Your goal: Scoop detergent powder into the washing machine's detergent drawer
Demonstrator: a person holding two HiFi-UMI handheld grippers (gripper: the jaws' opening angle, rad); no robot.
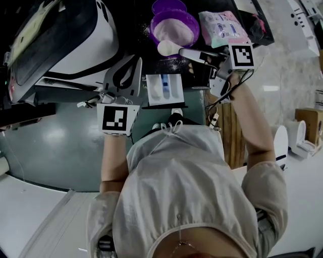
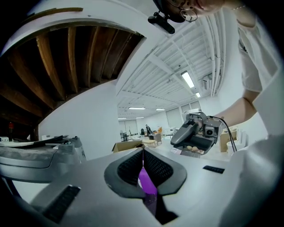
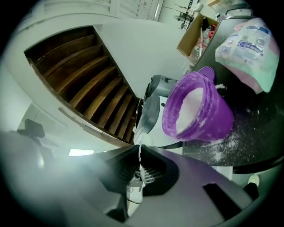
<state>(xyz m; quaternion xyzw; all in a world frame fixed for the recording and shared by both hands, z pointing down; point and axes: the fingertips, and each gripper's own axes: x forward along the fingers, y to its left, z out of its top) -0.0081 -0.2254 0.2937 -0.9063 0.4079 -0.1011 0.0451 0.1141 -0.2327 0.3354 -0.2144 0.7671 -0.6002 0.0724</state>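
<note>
The white detergent drawer (image 1: pixel 164 89) stands pulled out below the black machine top. A purple bowl (image 1: pixel 174 27) of white powder sits on that top, and it shows tilted in the right gripper view (image 3: pixel 195 111). My right gripper (image 1: pixel 189 53) is shut on the handle of a white scoop (image 1: pixel 169 48), whose head hovers just in front of the bowl, above the drawer. From the right gripper (image 3: pixel 140 153) the scoop (image 3: pixel 148 117) points away edge-on. My left gripper (image 1: pixel 122 75) hangs left of the drawer, jaws shut (image 2: pixel 143 153); a purple sliver shows between the pads.
A purple lid (image 1: pixel 169 6) lies behind the bowl and a plastic refill bag (image 1: pixel 222 27) to its right. Spilled powder (image 3: pixel 226 144) dusts the black top. A large white-and-black machine door (image 1: pixel 65 35) fills the left. The person's body covers the lower middle.
</note>
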